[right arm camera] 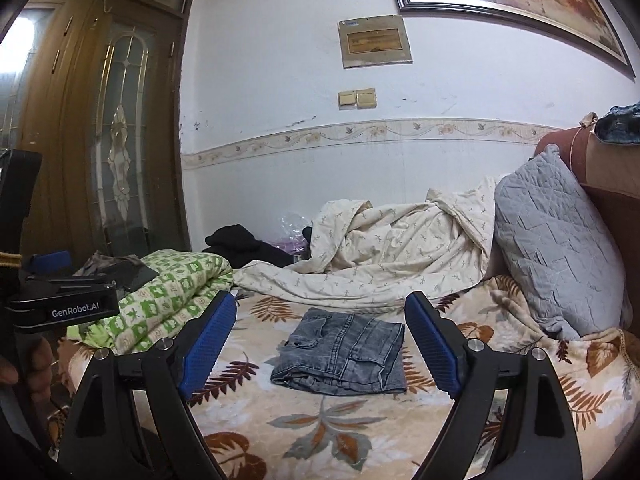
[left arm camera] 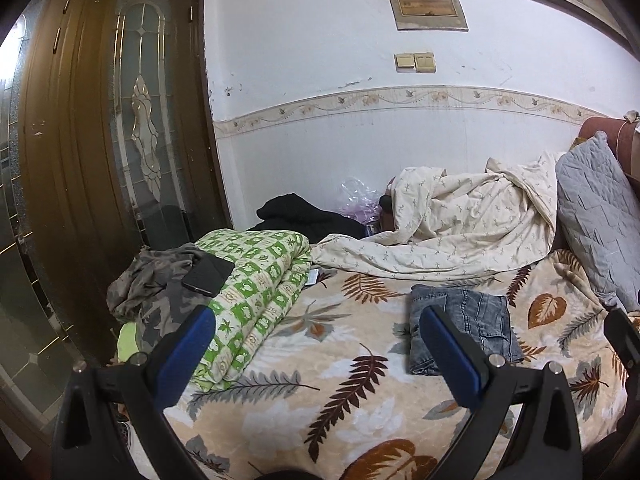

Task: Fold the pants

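Grey denim pants (right arm camera: 344,354) lie folded into a small rectangle on the leaf-print blanket (right arm camera: 320,428). In the left wrist view the same pants (left arm camera: 468,324) sit right of centre on the blanket (left arm camera: 320,360). My right gripper (right arm camera: 320,340) hovers above and in front of the pants, open, nothing between its blue pads. My left gripper (left arm camera: 316,344) is also open and holds nothing, left of the pants and apart from them. The left gripper's body (right arm camera: 64,304) shows at the left edge of the right wrist view.
A green-checked folded quilt (left arm camera: 256,288) lies at the left with a dark phone (left arm camera: 208,276) and a camouflage garment (left arm camera: 160,284) on it. A rumpled cream duvet (left arm camera: 460,224) and black clothes (left arm camera: 300,216) lie behind. A grey pillow (right arm camera: 556,244) leans at the right. A wooden door (left arm camera: 100,140) stands left.
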`<state>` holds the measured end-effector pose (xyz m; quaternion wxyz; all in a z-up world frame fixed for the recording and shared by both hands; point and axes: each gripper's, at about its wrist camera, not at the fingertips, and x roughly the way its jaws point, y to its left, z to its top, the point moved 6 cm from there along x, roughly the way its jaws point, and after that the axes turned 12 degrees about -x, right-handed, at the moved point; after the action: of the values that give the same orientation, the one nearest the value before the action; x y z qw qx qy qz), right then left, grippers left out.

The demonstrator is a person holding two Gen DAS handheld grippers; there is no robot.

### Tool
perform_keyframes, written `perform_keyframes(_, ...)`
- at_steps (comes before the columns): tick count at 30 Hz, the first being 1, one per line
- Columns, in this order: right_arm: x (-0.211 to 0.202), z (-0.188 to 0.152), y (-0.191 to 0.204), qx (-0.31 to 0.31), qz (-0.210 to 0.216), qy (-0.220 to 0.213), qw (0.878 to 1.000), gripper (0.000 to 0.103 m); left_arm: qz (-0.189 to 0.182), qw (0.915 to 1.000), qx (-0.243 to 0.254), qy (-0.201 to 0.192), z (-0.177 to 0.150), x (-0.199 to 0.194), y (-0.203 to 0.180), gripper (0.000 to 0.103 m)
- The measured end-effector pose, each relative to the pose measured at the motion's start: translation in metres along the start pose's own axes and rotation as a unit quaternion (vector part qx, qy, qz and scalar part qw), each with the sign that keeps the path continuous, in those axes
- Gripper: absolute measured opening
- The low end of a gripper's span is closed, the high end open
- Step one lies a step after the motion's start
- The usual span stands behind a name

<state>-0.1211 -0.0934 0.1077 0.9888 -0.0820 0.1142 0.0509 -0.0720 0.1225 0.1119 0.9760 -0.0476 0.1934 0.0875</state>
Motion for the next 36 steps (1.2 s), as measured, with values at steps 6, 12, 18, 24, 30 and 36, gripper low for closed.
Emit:
perform_keyframes(6,0.0,0.001,0.004,-0.004,0.0,0.0,1.0,0.086,0.002,1.0,-0.003,-0.001,0.002,-0.001,0.003,0.103)
perform_keyframes(12,0.0,0.001,0.003,-0.004,0.001,-0.001,1.0,0.086,0.001,1.0,-0.003,-0.002,0.002,-0.001,0.003,0.103)
perform_keyframes(18,-0.001,0.001,0.004,-0.009,-0.003,-0.001,1.0,0.086,0.001,1.0,-0.004,-0.002,0.003,-0.003,0.004,0.103)
perform_keyframes(24,-0.004,0.003,0.005,-0.01,-0.005,-0.003,1.0,0.086,0.0,1.0,-0.007,-0.004,0.006,-0.005,0.003,0.103)
perform_keyframes(30,-0.006,0.004,0.006,-0.013,-0.007,-0.006,1.0,0.086,0.003,0.9998,-0.013,-0.012,0.008,-0.02,0.002,0.103)
perform_keyframes(36,-0.008,0.005,0.006,-0.014,-0.007,-0.008,1.0,0.086,0.001,0.9997,-0.018,-0.016,0.008,-0.027,0.002,0.103)
